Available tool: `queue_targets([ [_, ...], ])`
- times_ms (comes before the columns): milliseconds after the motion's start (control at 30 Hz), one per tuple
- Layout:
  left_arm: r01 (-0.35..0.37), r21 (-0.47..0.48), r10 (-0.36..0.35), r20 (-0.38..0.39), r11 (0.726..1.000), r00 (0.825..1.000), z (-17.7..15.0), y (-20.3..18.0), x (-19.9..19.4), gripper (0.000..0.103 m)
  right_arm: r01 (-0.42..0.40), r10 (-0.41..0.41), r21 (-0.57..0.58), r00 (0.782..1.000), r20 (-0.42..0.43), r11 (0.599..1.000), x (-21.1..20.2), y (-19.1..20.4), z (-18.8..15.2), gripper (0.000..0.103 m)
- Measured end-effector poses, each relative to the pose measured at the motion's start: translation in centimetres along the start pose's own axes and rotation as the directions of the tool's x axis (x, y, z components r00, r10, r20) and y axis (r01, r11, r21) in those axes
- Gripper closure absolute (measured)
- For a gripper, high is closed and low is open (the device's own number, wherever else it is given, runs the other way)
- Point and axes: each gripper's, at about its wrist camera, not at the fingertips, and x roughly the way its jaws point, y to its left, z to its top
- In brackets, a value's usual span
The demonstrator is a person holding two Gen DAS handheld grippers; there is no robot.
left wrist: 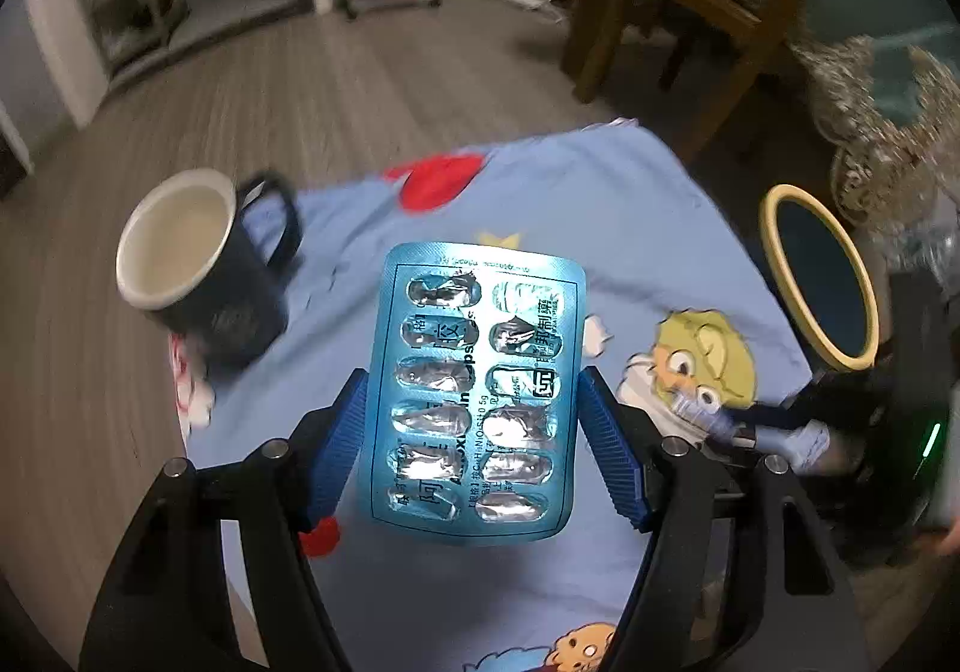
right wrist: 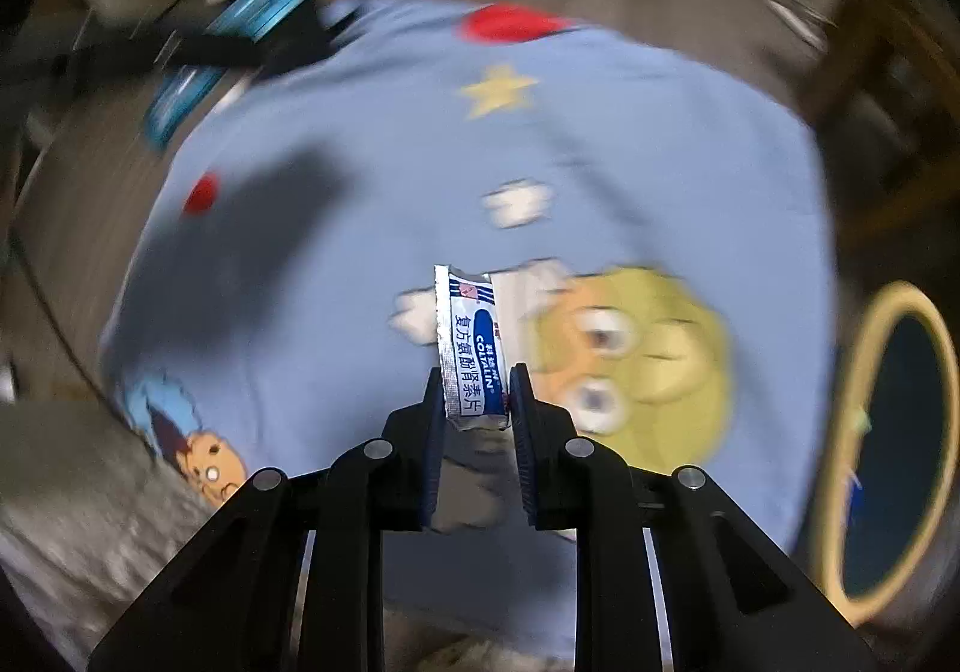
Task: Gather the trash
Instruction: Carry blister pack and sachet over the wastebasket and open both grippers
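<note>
Blue cartoon cloth (left wrist: 600, 204) covers my small table over a wood floor, with a chair (left wrist: 690, 0) at 1 o'clock in the left view. My left gripper (left wrist: 474, 420) is clamped on a blister pack (left wrist: 474, 390), its foil cells all burst, held up across the middle of the view above the cloth. My right gripper (right wrist: 477, 396) is pinched on a sachet (right wrist: 471, 348), which stands upright between the pads, lifted off the cloth. So both pieces I can see are already picked up; neither is dropped yet. A bin (right wrist: 894, 444), yellow-rimmed with a dark inside, sits at 3 o'clock in the right view, just past the cloth's edge, and I judge that is where both go; it looks nearer my right side. A mug (left wrist: 198, 264) stands at 9 o'clock in the left view, on the cloth's edge; I take it as no trash. No other litter shows on the cloth, though the right view is badly blurred
</note>
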Motion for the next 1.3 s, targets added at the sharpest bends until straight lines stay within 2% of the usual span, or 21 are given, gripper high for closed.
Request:
queue_targets([
  [67, -0.001, 0.045, 0.000, 0.020, 0.999, 1.000, 0.5, -1.6, -0.4, 0.035, 0.029, -0.031, 0.106, 0.999, 0.017, 0.994, -2.8, -3.3, 0.2, 0.081],
  [167, 0.010, 0.122, -0.015, 0.041, 0.992, 0.999, 1.3, -4.9, -0.7, 0.035, 0.062, -0.078, 0.202, 0.994, 0.074, 0.977, -6.2, -6.8, 0.0, 0.081],
  [267, 0.038, 0.198, -0.050, 0.056, 0.979, 0.997, 2.1, -8.9, -0.8, 0.035, 0.071, -0.131, 0.352, 0.980, 0.148, 0.933, -9.9, -12.8, -1.4, 0.081],
  [367, 0.091, 0.262, -0.107, 0.051, 0.961, 0.993, 2.9, -13.5, -0.3, 0.035, 0.092, -0.190, 0.466, 0.967, 0.168, 0.880, -11.3, -17.7, -2.9, 0.081],
  [500, 0.191, 0.299, -0.202, 0.007, 0.935, 0.979, 3.8, -19.6, 1.6, 0.035, 0.093, -0.219, 0.594, 0.965, 0.145, 0.799, -10.9, -22.4, -5.2, 0.081],
  [600, 0.235, 0.333, -0.235, -0.043, 0.913, 0.971, 4.2, -23.5, 3.8, 0.035, 0.101, -0.230, 0.673, 0.967, 0.105, 0.733, -10.0, -25.1, -6.7, 0.081],
  [767, 0.259, 0.409, -0.254, -0.067, 0.875, 0.965, 4.6, -28.5, 6.0, 0.035, 0.048, -0.170, 0.785, 0.983, 0.075, 0.618, -8.2, -29.0, -9.8, 0.081],
  [933, 0.240, 0.481, -0.237, -0.067, 0.843, 0.969, 5.9, -31.6, 7.6, 0.035, -0.011, -0.148, 0.843, 0.983, 0.107, 0.537, -7.9, -31.1, -11.8, 0.081],
  [967, 0.234, 0.495, -0.239, -0.055, 0.837, 0.970, 6.2, -32.0, 7.6, 0.035, -0.024, -0.151, 0.850, 0.981, 0.121, 0.526, -8.1, -31.2, -12.0, 0.081],
  [1067, 0.232, 0.510, -0.257, -0.021, 0.828, 0.966, 7.2, -33.0, 7.5, 0.034, -0.050, -0.184, 0.850, 0.968, 0.170, 0.525, -9.3, -31.4, -12.2, 0.079],
  [1133, 0.241, 0.507, -0.277, -0.005, 0.827, 0.961, 7.4, -33.2, 7.2, 0.031, -0.071, -0.194, 0.852, 0.961, 0.198, 0.519, -10.0, -31.7, -12.4, 0.069],
  [1167, 0.232, 0.505, -0.274, 0.009, 0.831, 0.962, 7.5, -33.3, 7.2, 0.021, -0.085, -0.196, 0.853, 0.957, 0.213, 0.514, -10.3, -31.7, -12.5, 0.058],
  [1200, 0.226, 0.503, -0.272, 0.020, 0.834, 0.962, 7.7, -33.5, 7.1, 0.016, -0.080, -0.200, 0.854, 0.957, 0.210, 0.514, -10.5, -31.8, -12.7, 0.053],
  [1300, 0.222, 0.488, -0.270, 0.029, 0.844, 0.962, 7.8, -33.5, 6.8, 0.015, -0.089, -0.185, 0.851, 0.960, 0.212, 0.518, -11.0, -32.2, -13.0, 0.052],
])
